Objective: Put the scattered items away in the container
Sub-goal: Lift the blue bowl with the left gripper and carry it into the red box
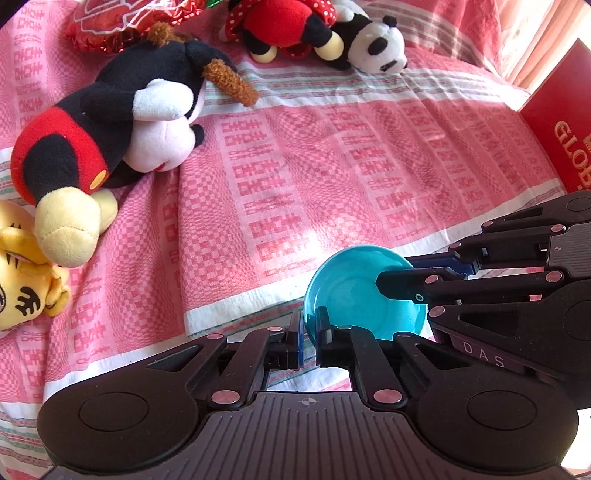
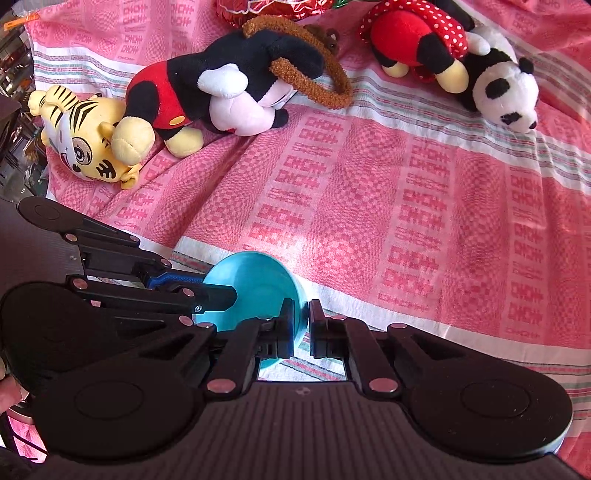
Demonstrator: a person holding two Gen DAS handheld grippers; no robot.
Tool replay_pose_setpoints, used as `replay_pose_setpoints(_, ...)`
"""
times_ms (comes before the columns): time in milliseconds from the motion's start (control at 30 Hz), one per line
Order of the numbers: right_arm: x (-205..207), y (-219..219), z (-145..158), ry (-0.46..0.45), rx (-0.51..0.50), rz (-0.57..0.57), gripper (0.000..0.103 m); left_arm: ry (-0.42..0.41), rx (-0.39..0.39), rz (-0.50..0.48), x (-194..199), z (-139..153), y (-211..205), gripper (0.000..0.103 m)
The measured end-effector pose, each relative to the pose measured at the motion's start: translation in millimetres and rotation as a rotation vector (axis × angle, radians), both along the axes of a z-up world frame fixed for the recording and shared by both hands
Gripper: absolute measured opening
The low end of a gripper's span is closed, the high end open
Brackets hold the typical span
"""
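Observation:
A small teal bowl (image 1: 354, 291) is held tilted above the pink bedcover, gripped on its rim from two sides. My left gripper (image 1: 309, 334) is shut on the near rim. My right gripper (image 2: 307, 325) is shut on the bowl (image 2: 255, 280) at its other edge; it reaches in from the right in the left wrist view (image 1: 417, 277). Plush toys lie scattered beyond: a Mickey Mouse (image 1: 110, 122), a yellow tiger (image 2: 81, 136), a Minnie Mouse (image 2: 417, 40) and a panda (image 2: 502, 92).
A pink patterned bedcover (image 1: 332, 166) covers the surface. A red box with gold lettering (image 1: 561, 122) stands at the right. A red foil balloon (image 1: 122, 22) lies at the back. A brown monkey plush (image 2: 314, 74) drapes over Mickey.

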State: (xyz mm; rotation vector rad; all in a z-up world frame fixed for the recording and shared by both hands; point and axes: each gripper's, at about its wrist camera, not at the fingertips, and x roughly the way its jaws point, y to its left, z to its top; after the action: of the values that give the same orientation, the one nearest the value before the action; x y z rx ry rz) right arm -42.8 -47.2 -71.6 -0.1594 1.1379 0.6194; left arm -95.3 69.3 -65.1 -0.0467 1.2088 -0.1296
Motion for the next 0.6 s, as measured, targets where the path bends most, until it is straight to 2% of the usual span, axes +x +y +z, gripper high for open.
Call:
replay_pose_setpoints(433,-5,-75,24,-0.052,-0.01,-0.119,0.009,-0.041,-0.049,-0.089,18,19,-69,0.0)
replay_pose_setpoints(600,-5,-114,45,-0.095,-0.003,-0.172,0.009,-0.083,-0.073,-0.134,27,37,-102,0.0)
